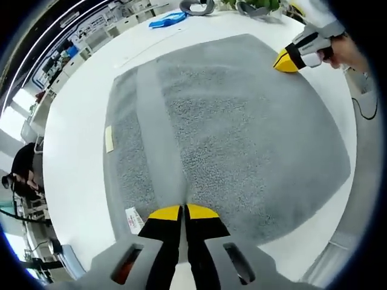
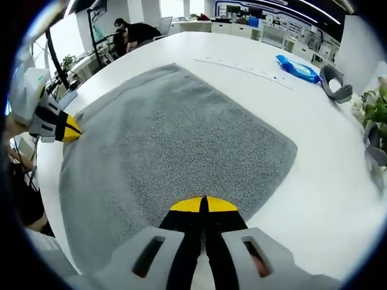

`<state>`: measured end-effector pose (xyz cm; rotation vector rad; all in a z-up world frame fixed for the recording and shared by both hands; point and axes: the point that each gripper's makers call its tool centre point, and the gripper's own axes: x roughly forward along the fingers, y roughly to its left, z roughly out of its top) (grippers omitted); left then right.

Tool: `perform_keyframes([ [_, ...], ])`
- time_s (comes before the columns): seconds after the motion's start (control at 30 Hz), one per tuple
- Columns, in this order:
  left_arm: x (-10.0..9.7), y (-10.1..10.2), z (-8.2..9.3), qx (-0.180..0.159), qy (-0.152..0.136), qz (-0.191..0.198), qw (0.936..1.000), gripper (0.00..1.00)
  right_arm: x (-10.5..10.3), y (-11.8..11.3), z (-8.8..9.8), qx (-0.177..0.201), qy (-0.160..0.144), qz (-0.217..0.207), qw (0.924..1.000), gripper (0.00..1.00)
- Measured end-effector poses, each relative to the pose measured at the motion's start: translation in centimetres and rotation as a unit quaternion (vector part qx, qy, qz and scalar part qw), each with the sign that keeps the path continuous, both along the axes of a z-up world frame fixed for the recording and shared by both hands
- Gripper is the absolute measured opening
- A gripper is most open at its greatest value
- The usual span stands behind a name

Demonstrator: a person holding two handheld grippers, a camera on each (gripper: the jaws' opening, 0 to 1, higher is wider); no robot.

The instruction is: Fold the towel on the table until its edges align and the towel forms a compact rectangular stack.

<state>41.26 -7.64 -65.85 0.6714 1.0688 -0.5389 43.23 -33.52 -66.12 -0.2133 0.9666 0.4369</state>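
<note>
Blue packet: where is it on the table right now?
The blue packet lies on the white table beyond the gray towel, upper right in the right gripper view, beside a gray curved object.

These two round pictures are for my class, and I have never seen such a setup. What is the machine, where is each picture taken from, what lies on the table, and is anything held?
There is no machine: a person holds a two-jaw tool in each hand, with a camera on each. In the left gripper view, the left tool sits shut at the near edge of a grey towel spread flat on a white table. The right gripper view shows the right tool shut at another towel edge. A blue packet lies farther back.
</note>
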Motion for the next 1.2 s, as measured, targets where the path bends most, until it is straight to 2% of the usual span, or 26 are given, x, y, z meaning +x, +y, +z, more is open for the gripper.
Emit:
perform_keyframes([
  [0.33, 1.9, 0.1, 0.1, 0.007, -0.024, -0.023, 0.9994, 0.02, -0.7, 0.2, 0.1, 0.009, -0.003, -0.011, 0.9999, 0.00],
  [0.53, 2.8, 0.1, 0.2, 0.003, -0.024, -0.026, 0.9994, 0.02, -1.2, 0.2, 0.1, 0.022, 0.007, -0.016, 0.9996, 0.00],
  [0.87, 4.9, -0.2, 0.1, 0.010, -0.028, -0.040, 0.9988, 0.02, -2.0, 0.4, 0.2, 0.025, -0.003, -0.014, 0.9996, 0.00],
  [1.2, 6.0, -0.4, 0.1, 0.026, -0.028, -0.063, 0.9973, 0.02, -3.1, 0.7, 0.2, 0.018, -0.013, -0.011, 0.9997, 0.00],
])
